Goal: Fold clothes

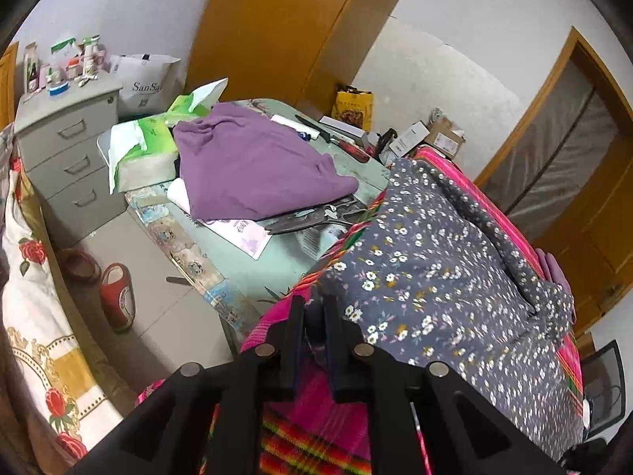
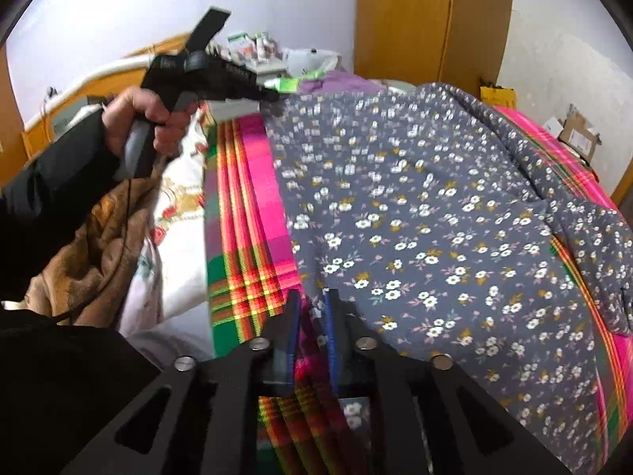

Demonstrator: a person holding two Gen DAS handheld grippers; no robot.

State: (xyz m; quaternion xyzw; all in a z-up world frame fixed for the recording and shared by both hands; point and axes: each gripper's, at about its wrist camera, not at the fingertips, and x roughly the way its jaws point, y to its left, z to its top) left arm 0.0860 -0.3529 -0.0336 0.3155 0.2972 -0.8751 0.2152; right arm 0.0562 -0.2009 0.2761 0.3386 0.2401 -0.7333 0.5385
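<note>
A grey garment with small white flowers (image 1: 435, 269) lies spread over a pink plaid cloth (image 1: 285, 407), partly folded with a sleeve across its far side; it also shows in the right wrist view (image 2: 435, 213). My left gripper (image 1: 314, 316) is shut on the garment's near edge. My right gripper (image 2: 312, 308) is shut on another point of the garment's edge, over the plaid cloth (image 2: 249, 213). The left gripper's body (image 2: 205, 71), held in a hand, shows at the upper left of the right wrist view.
A purple garment (image 1: 253, 166) lies on a cluttered table (image 1: 221, 273) beside tissue packs (image 1: 142, 146). A grey drawer cabinet (image 1: 67, 146) stands to the left, red slippers (image 1: 118, 293) on the floor. A wooden wardrobe (image 2: 427, 16) and boxes (image 1: 431, 138) stand behind.
</note>
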